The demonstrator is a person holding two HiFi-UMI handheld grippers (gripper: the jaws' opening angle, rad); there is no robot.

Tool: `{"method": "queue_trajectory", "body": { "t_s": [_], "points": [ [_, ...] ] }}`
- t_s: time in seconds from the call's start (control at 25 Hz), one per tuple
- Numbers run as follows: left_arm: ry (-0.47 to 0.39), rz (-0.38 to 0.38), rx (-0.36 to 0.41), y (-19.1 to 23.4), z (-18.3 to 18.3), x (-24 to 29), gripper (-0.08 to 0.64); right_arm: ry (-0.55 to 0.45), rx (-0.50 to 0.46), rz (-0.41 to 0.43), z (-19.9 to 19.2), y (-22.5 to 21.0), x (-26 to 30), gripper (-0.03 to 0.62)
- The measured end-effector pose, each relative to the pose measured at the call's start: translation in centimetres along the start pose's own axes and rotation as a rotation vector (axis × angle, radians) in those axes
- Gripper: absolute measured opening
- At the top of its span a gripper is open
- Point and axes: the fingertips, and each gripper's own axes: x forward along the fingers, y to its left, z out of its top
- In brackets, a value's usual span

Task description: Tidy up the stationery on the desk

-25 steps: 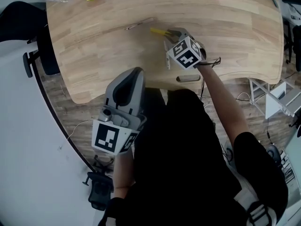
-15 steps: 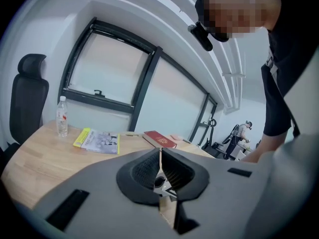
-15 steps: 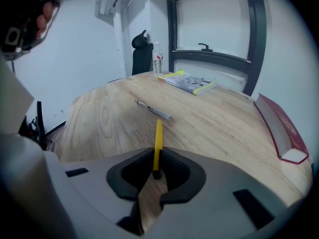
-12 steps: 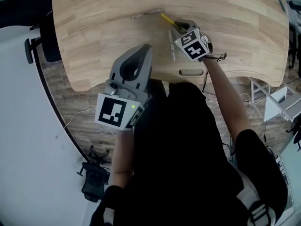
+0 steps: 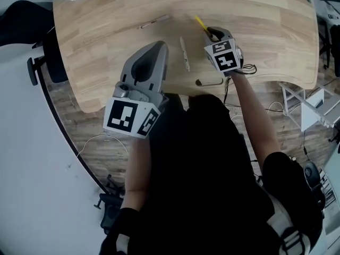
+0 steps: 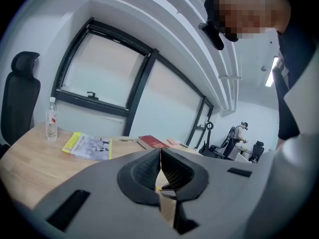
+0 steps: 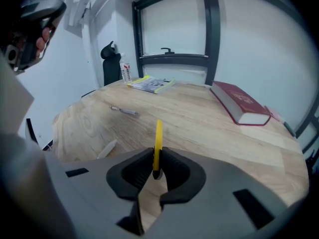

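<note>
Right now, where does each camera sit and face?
Head view: overhead, facing down at desk; shows torso, arms, left tongs, right tongs.
Left gripper view: on left tongs, shut, facing windows; person at right.
Right gripper view: on right tongs, gripping yellow pen, facing desk; person at left.
Shared by gripper views: red book.

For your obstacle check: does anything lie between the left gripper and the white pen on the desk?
Nothing visible: only bare desk separates the left gripper from the white pen.

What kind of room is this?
Probably an office: a curved wooden desk, a black office chair beside it, a red book lying on it, and large windows behind.
</note>
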Motion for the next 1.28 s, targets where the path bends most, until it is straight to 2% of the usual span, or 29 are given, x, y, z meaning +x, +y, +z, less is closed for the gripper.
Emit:
{"method": "queue_trajectory", "body": {
  "t_s": [0.2, 0.4, 0.6, 0.76, 0.92, 1.08, 1.28],
  "points": [
    [0.061, -0.057, 0.056, -1.1, -1.6, 3.1, 0.034, 0.009, 0.112, -0.085, -2.2, -2.5, -0.9, 0.066],
    [0.102, -0.107, 0.023, -0.9, -3.5, 6.4, 0.034, 0.036, 0.196, -0.159, -4.2, -4.6, -1.2, 0.066],
    [0.149, -0.09, -0.031, 0.4, -5.5, 7.9, 0.035, 0.055, 0.245, -0.206, -5.7, -5.9, -0.9, 0.067],
    [0.16, -0.084, -0.08, 1.3, -6.4, 8.0, 0.035, 0.053, 0.239, -0.221, -5.6, -6.0, -0.7, 0.075],
    [0.159, -0.072, -0.051, 1.8, -6.2, 7.8, 0.036, 0.049, 0.263, -0.197, -5.5, -5.9, -0.6, 0.11],
    [0.153, -0.07, -0.049, 2.0, -6.0, 7.2, 0.035, 0.035, 0.235, -0.185, -4.4, -5.4, -1.4, 0.114],
    [0.181, -0.036, -0.002, 2.6, -6.4, 6.4, 0.035, -0.015, 0.223, -0.181, -2.4, -5.0, -3.1, 0.117]
  ]
}}
